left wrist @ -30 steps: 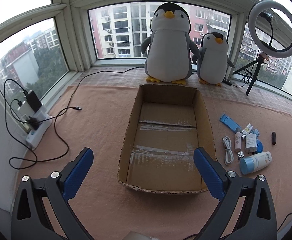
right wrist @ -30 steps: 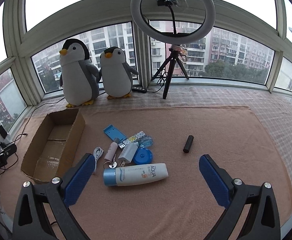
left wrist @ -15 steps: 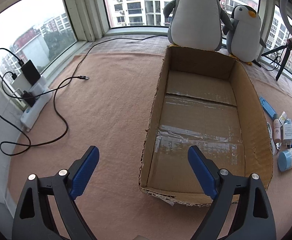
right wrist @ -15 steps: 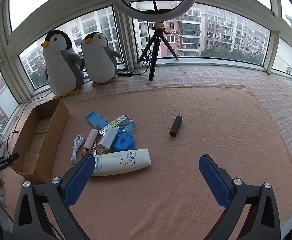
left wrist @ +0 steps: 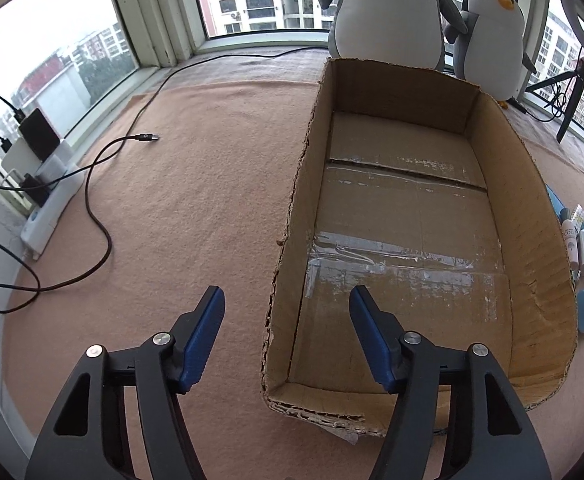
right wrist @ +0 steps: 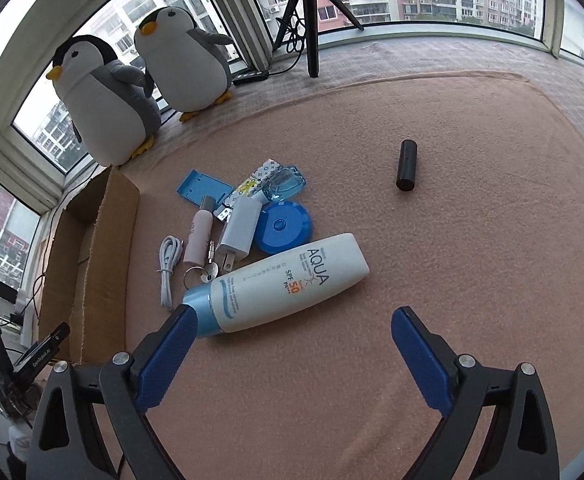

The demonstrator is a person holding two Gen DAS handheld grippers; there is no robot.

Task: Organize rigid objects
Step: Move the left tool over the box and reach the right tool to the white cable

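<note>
Left claw (left wrist: 286, 306): jaws closing, nothing gripped yet. They straddle the left wall of the cardboard box (left wrist: 292, 208), one pad outside over the blanket (left wrist: 196, 184), one inside over the box floor. No contact I can confirm. Box is empty, taped bottom visible.

Right claw (right wrist: 292, 322): still wide but starting to close, not holding anything. It hangs over the sunscreen bottle (right wrist: 288, 280), which lies on its side on the blanket; the left pad is at the bottle's blue cap end, can't tell if it touches.

Rest of the items sit in a cluster on the blanket between the box and the bottle:
- white charger plug (right wrist: 238, 230), partly on the round blue case (right wrist: 286, 226)
- small pink tube (right wrist: 198, 236) just beside the plug
- coiled white cable (right wrist: 170, 258) nearest the box
- key ring (right wrist: 200, 274) touching the bottle
- blue flat holder (right wrist: 202, 188) and a small clear blue bottle (right wrist: 286, 184) on the far side of the cluster

Black cylinder (right wrist: 407, 165) lies alone, well apart to the right.

Two plush penguins (right wrist: 108, 96) stand at the window, behind the box's far end. Power strip (left wrist: 48, 204) with black cable at the blanket's left edge.
</note>
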